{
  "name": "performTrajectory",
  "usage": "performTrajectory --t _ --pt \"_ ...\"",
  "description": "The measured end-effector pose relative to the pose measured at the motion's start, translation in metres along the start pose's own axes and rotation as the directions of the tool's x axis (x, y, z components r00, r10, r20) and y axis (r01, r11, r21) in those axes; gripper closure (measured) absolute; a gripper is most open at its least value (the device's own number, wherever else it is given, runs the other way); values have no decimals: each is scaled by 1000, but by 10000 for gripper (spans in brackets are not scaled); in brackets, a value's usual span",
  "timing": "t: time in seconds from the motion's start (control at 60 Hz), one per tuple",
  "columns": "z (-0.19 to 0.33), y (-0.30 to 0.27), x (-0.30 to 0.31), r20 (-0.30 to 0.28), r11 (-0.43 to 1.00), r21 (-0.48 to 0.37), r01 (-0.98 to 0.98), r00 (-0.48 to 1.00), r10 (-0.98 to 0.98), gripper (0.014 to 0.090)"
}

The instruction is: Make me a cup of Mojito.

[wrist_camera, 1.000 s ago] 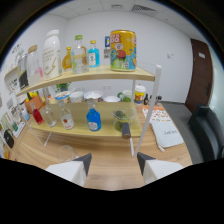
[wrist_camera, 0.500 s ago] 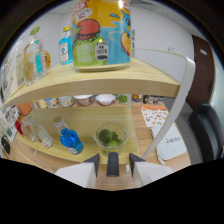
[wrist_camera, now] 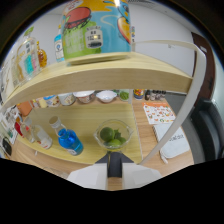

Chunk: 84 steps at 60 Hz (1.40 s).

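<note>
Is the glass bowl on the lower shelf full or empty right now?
Partly full: the glass bowl holds several green limes and stands upright on the lower shelf, just ahead of the open gripper.

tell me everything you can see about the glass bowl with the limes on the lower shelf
The glass bowl is small, clear and round with a thin rim. It sits upright on the lower wooden shelf, just ahead of the gripper, right of a blue bottle. Inside lie green limes, apparently with some leaves. The open fingers do not touch it.
</note>
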<state>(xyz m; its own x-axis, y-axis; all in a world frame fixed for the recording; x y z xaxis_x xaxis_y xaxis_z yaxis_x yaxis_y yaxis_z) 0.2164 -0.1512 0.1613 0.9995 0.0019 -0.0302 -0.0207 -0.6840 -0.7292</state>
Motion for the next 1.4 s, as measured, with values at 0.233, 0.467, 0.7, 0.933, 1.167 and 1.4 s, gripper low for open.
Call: performTrajectory --t 0.233,0.467,0.7,0.933,1.167,1.4 --pt "-29 -10 0 -17 995 101 -7 1000 8 885" --pt "-68 6 -25 -9 986 161 -39 999 41 888" --pt "-71 51 -65 -3 990 143 -20 1000 21 889" --pt "-63 56 -88 -90 966 179 188 981 -174 889" --pt "-66 30 -92 -275 804 217 553 825 -494 889" --pt "-68 12 -103 -429 406 149 902 429 -795 889"
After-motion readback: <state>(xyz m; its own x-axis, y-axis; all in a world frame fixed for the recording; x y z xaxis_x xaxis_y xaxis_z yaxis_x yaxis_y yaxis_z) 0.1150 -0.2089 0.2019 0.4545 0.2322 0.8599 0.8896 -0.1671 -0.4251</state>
